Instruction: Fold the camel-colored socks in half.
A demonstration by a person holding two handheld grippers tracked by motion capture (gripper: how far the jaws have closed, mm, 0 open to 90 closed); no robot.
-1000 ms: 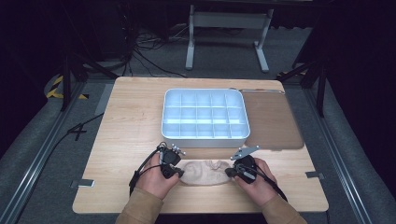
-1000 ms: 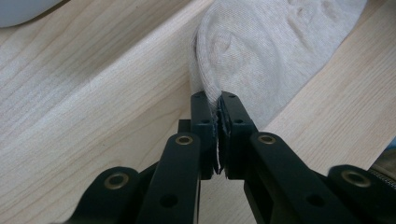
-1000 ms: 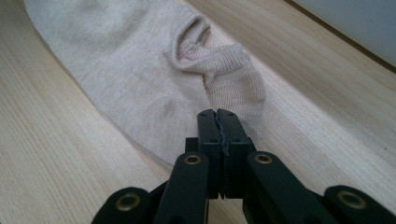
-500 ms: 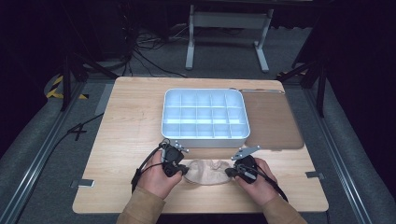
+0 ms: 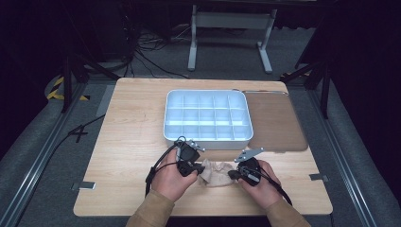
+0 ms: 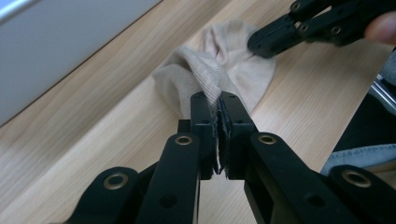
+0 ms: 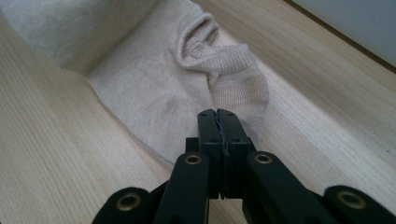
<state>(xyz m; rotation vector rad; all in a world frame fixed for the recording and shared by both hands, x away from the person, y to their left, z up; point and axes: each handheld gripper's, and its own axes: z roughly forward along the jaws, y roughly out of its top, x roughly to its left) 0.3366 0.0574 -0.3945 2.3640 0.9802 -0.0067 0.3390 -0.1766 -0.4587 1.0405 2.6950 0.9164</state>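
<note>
On the table [image 5: 123, 142], near the compartment tray [image 5: 207, 115], the beige sock [image 6: 224, 70] lies between our 2 grippers. It looks light, limp and stretchy. Left gripper [image 6: 218, 105] jaws are clamped on its cuff fold; right gripper [image 7: 217, 116] jaws are pinched on its edge.

A light wooden table [image 5: 127, 137] stands on grey carpet [image 5: 42, 156]. At 12 o'clock beyond it: a grey metal stand [image 5: 227, 21] and black cables [image 5: 146, 52]. Surroundings are dark. Yellow-black tape [image 5: 59, 90] lies at 10 o'clock.
</note>
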